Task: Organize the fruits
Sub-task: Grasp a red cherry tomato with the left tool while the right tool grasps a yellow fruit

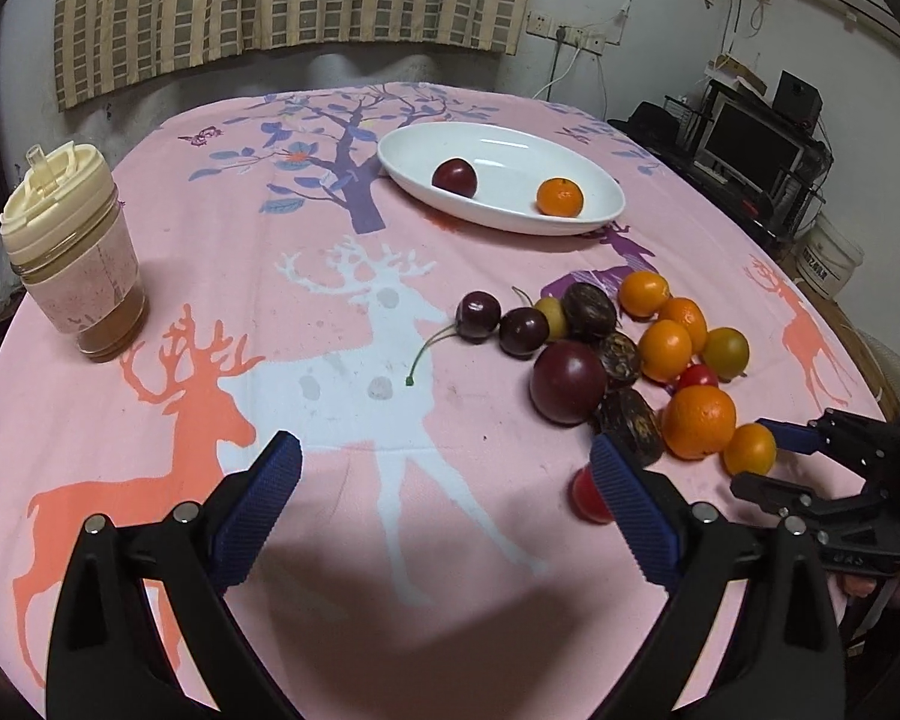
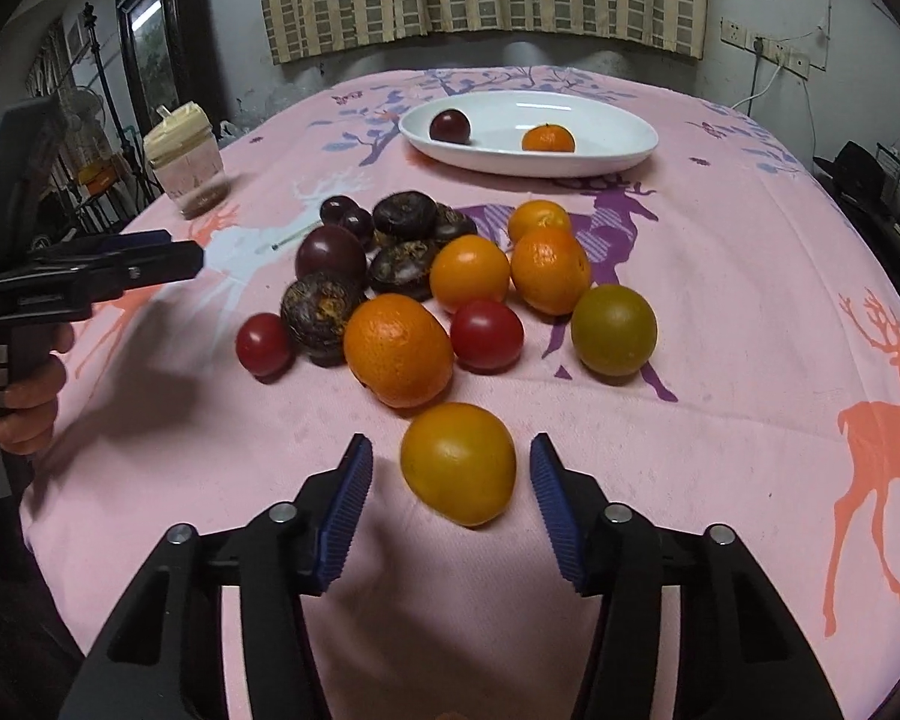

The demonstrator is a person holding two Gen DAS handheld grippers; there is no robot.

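Observation:
A white oval dish (image 1: 606, 195) (image 2: 636, 147) at the far side holds a dark plum (image 1: 454, 177) (image 2: 449, 125) and a small orange (image 1: 560, 197) (image 2: 548, 138). A pile of loose fruit lies on the pink cloth: oranges, plums, cherries, red tomatoes, dark wrinkled fruits. My right gripper (image 2: 450, 468) is open, its jaws on either side of a yellow-orange fruit (image 2: 458, 463) (image 1: 749, 449) without touching it. My left gripper (image 1: 444, 459) is open and empty over the cloth, left of the pile; a red tomato (image 1: 585, 495) is partly hidden behind its right finger.
A lidded cup (image 1: 72, 252) (image 2: 186, 159) stands at the table's left. A big orange (image 2: 398, 350) and a green-yellow fruit (image 2: 613, 330) lie just beyond the right gripper. The table edge drops off at the right, with shelves and a bucket (image 1: 828, 255) beyond.

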